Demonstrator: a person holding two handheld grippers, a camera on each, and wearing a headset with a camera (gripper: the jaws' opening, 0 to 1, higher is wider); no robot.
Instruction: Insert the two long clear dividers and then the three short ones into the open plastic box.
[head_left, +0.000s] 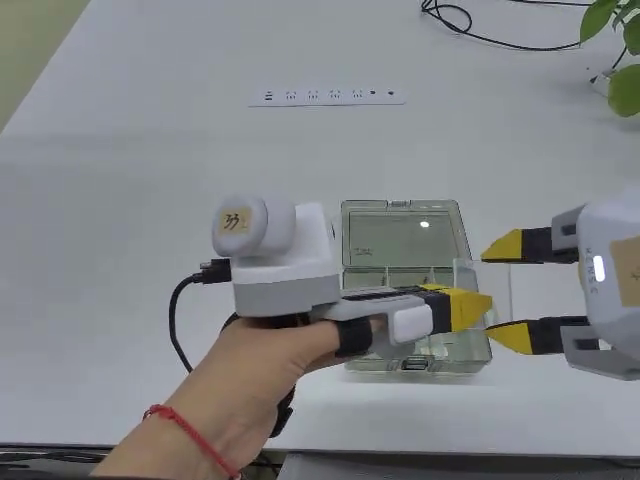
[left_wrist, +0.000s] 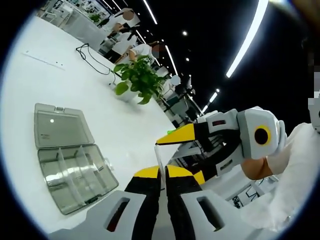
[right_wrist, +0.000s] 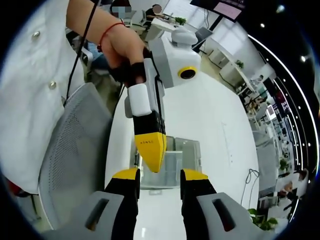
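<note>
The white desk (head_left: 120, 200) carries the open clear box (head_left: 455, 362) at its near middle, lid laid flat behind the base. Clear partitions stand in the base; their number cannot be told. A hand (head_left: 250, 370) holds the left claw (head_left: 478, 303) across the box's near half in the head view, blocking much of it. Its jaws are pinched almost together on a thin clear divider (left_wrist: 159, 156) that stands up from the tips. The right claw (head_left: 487, 290) comes in from the right with its jaws spread wide and nothing in them, one on each side of the left claw's tip. Far back lie a power strip (head_left: 327, 96), a plant (head_left: 620, 60) and a cable (head_left: 470, 25).
</note>
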